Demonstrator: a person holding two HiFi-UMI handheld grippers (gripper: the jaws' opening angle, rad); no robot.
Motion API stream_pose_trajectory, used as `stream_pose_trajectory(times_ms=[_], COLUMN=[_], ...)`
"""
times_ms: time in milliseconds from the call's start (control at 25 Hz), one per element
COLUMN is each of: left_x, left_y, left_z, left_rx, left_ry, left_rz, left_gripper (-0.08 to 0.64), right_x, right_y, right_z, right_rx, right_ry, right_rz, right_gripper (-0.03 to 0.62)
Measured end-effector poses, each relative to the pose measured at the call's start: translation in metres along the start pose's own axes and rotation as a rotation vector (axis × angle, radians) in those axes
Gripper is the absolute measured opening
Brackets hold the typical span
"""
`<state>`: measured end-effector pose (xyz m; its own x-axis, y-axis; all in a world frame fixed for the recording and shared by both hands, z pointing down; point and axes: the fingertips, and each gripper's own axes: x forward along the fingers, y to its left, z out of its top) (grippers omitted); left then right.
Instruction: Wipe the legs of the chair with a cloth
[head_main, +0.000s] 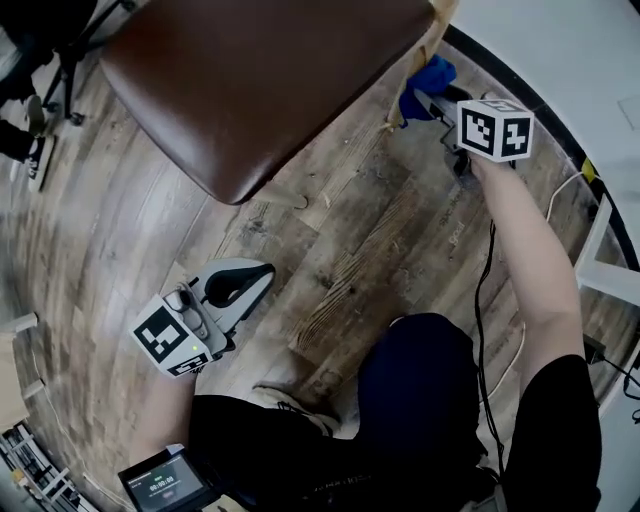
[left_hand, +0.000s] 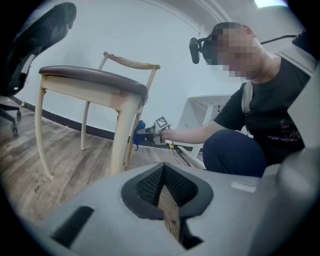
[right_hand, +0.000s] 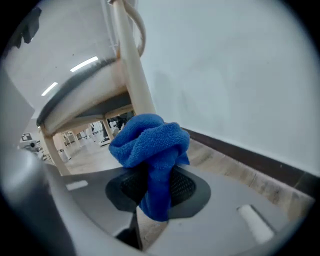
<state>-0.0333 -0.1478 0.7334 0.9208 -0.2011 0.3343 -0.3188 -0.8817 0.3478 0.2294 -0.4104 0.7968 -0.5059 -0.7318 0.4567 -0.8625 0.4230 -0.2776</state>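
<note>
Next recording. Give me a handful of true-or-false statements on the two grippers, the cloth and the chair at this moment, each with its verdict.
1. The right gripper is shut on a blue cloth. True.
2. The left gripper holds a second cloth. False: its jaws are together with nothing between them.
3. The blue cloth is held up at a chair leg on the side near the wall. True.
4. The chair's seat is blue. False: it is brown; only the cloth is blue.
5. The floor is carpeted. False: it is wood-look planks.
</note>
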Motion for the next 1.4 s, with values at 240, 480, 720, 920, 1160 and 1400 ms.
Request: stream_pose_trajectory(times_ms=[240,480,720,920,1160,1400], left_x=[-0.001,-0.016,-0.031,-0.049,-0.060,-0.071], left_y=[-0.007,-0.008,-0.012,-0.008,-0.006,-0.005], left_z=[0.009,0.014,0.002,0.004,-0.002,-0.010], left_rx=[0.044,0.029,0.018,-0.010,-0.032,-0.056], left_ry=[-0.023,-0.066,-0.067,-0.087,-0.090,-0.090], left_rz=[-0.037,-0.034,-0.014,-0.004,0.013,0.040], left_gripper=[-0.002,-0.002,-0.002,-0.002,-0.002,-0.002], right_x=[-0.054,-0.067,-0.049,-0.025,0.012,0.075], right_y=[0.074,0.164,0.268,0.312,0.297,0.262], right_z=[0.086,0.069,0.000,-0.034,-0.090,-0.200], right_rx=[-0.208,-0.503,-0.492,-0.526,-0.471,-0.439], right_ry=[-0.083,0.010,0.099,0.147,0.220,0.352], right_rz=[0.083,0.143,0.429,0.492,0.488,0.468], right_gripper=[0.098,0.098,0.098,0.102,0.101,0.100])
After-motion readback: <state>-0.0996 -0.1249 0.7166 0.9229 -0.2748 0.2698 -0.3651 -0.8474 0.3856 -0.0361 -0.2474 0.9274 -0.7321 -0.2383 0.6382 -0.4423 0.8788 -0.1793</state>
